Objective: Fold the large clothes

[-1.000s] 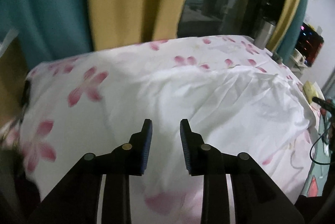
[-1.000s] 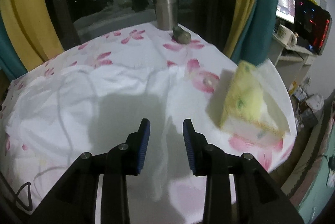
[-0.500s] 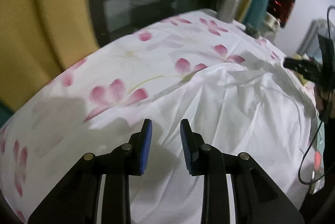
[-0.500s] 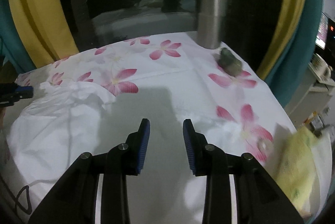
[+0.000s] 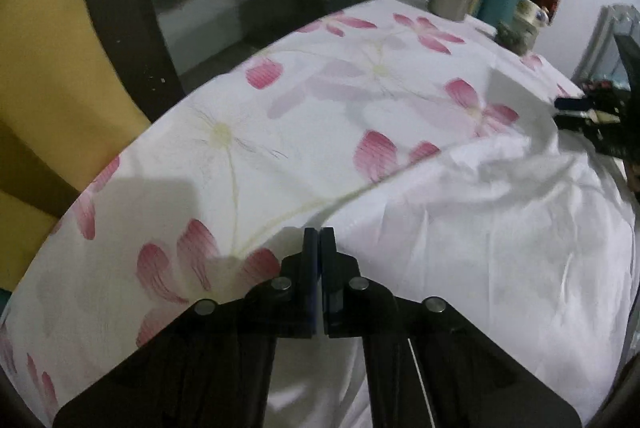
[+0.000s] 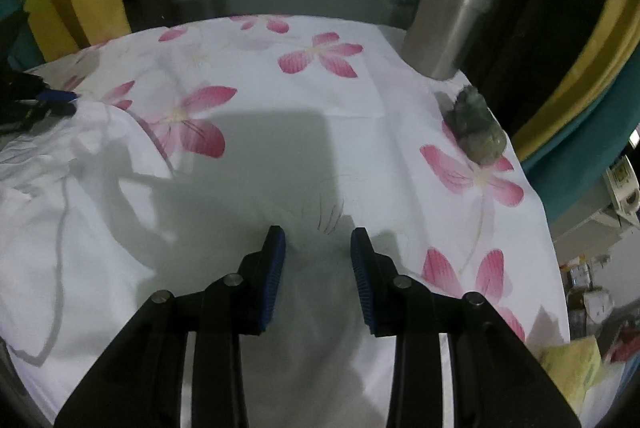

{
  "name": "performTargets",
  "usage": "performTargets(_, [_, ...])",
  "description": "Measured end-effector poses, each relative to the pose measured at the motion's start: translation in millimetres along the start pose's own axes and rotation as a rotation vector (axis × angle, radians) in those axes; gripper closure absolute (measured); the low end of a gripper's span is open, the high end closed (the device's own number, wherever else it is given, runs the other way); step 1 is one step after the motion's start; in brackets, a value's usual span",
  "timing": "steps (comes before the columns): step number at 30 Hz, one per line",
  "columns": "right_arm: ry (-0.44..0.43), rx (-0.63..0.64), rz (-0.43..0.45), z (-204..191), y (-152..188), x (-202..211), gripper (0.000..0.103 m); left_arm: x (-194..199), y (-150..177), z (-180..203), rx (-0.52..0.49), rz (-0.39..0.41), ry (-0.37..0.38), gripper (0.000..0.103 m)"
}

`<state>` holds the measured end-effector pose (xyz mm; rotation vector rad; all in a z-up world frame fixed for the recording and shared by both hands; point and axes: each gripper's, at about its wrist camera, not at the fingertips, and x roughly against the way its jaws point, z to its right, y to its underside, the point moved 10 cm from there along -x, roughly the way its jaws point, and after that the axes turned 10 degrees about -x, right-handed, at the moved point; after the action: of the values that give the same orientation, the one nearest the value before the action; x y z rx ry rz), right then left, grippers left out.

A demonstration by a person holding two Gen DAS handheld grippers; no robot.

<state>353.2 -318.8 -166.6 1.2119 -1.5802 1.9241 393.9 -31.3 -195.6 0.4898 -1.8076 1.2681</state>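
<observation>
**Left jaws pressed together at the garment's edge, right jaws spread above it**

At the near edge of the white garment (image 5: 480, 248), the left gripper (image 5: 319, 234) has its blue-padded jaws pressed together, the tips sitting right where the garment's border meets the flowered tablecloth (image 5: 280, 116). Whether a fold of cloth is pinched between the pads cannot be told, since the tips cover that spot. Over on the other side, the right gripper (image 6: 318, 248) has its jaws spread wide, nothing between them, hovering over a shadowed stretch of white fabric.

The white garment (image 6: 60, 208) lies rumpled and spread on the table, filling the right part of the left wrist view and the left part of the right wrist view. Its far edge rises in a crease (the right gripper shows there in the left view as dark, blurred hardware (image 5: 588, 108)). The left gripper appears likewise at the left margin of the right view (image 6: 56, 96), by the garment's raised corner.

Farther out, a steel tumbler (image 6: 452, 12) stands upright at the back of the table, and a small grey-green figurine (image 6: 478, 126) sits on the cloth near it. A yellow packet (image 6: 572, 368) shows at the lower right. Yellow curtain (image 5: 48, 68) and dark window glass lie beyond.
</observation>
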Motion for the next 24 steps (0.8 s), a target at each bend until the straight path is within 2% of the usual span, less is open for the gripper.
performTargets(3, [-0.017, 0.017, 0.022, 0.3, -3.6, -1.2, 0.070, -2.7, -4.0, -13.1, 0.046, 0.021, -0.023, 0.101])
performTargets(8, [0.047, -0.018, 0.038, 18.0, -11.0, -6.9, 0.070, -3.5, -1.9, -25.9, 0.118, 0.034, -0.020, 0.101])
performTargets(11, [0.048, -0.032, 0.034, 23.9, -10.3, -7.9, 0.070, -3.3, -1.3, -27.6, 0.148, 0.032, -0.012, 0.101])
performTargets(18, [0.054, -0.080, 0.046, 36.1, -2.8, 8.6, 0.070, 13.7, 1.4, -30.3, 0.132, 0.019, -0.054, 0.098])
performTargets(21, [0.047, -0.104, 0.042, 36.3, 1.7, 14.7, 0.070, 30.7, 10.2, -32.0, 0.152, 0.033, -0.051, 0.085])
performTargets(24, [0.038, -0.122, 0.033, 32.4, 9.2, 17.6, 0.069, 47.7, 22.1, -32.9, 0.174, 0.051, -0.054, 0.080])
